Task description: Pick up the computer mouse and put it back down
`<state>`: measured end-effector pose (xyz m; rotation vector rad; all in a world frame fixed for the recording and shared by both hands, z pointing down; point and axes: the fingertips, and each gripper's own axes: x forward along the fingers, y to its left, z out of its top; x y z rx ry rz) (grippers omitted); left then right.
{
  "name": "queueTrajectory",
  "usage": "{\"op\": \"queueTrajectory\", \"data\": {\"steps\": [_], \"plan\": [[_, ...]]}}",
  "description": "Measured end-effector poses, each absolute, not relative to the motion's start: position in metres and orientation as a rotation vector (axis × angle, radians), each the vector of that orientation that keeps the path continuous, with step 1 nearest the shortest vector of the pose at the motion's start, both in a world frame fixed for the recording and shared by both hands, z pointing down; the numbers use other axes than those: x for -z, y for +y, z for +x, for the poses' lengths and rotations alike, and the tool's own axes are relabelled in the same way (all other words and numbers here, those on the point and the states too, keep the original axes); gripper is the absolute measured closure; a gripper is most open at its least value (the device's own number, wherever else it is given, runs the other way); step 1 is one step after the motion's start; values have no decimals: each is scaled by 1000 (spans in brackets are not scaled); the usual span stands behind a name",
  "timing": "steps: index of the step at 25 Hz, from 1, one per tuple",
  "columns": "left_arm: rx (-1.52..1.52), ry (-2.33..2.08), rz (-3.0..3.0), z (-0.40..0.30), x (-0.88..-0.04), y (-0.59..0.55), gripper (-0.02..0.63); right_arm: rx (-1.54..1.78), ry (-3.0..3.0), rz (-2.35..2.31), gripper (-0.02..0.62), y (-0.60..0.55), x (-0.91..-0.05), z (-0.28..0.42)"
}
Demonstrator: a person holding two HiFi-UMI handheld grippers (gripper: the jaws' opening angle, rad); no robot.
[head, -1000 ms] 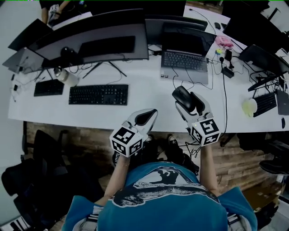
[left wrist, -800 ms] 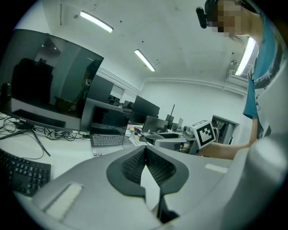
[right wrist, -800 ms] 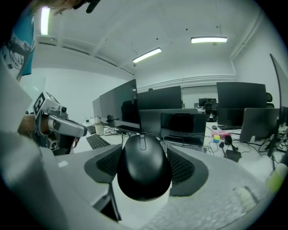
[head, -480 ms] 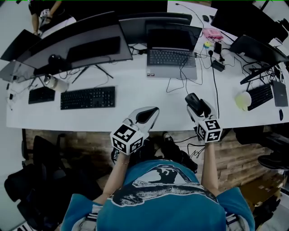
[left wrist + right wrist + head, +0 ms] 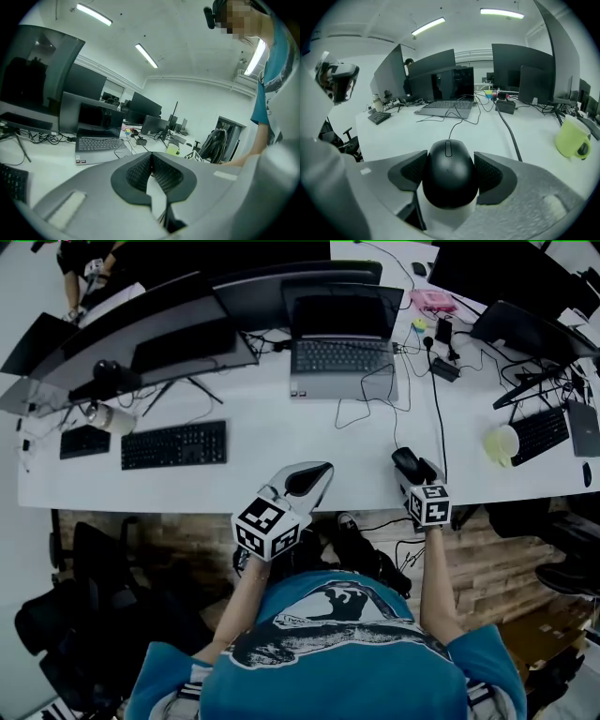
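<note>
Your head camera looks steeply down on the white desk (image 5: pixel 272 442) from above. Both gripper cameras sit low, close behind their jaws, facing the far side. All three views share the laptop (image 5: pixel 342 357).

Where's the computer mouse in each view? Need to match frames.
Head view: computer mouse right of centre, near the front edge of the desk, held in the right gripper.
Right gripper view: low centre, clamped between the fingers.
Left gripper view: not in it.
Shared landmark: the open laptop, seen in all three views.
</note>
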<state>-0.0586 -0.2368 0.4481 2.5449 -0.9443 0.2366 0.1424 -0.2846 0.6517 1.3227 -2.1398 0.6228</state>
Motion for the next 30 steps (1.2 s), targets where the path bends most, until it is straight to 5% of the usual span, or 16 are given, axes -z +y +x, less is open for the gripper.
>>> {"op": "queueTrajectory", "data": {"steps": [23, 30], "plan": [[-278, -1088, 2460, 0, -462, -212, 592, -656, -2293, 1210, 271, -268, -638, 156], [-295, -1087, 2450, 18, -467, -194, 592, -553, -2479, 1075, 364, -251, -586, 132]]}}
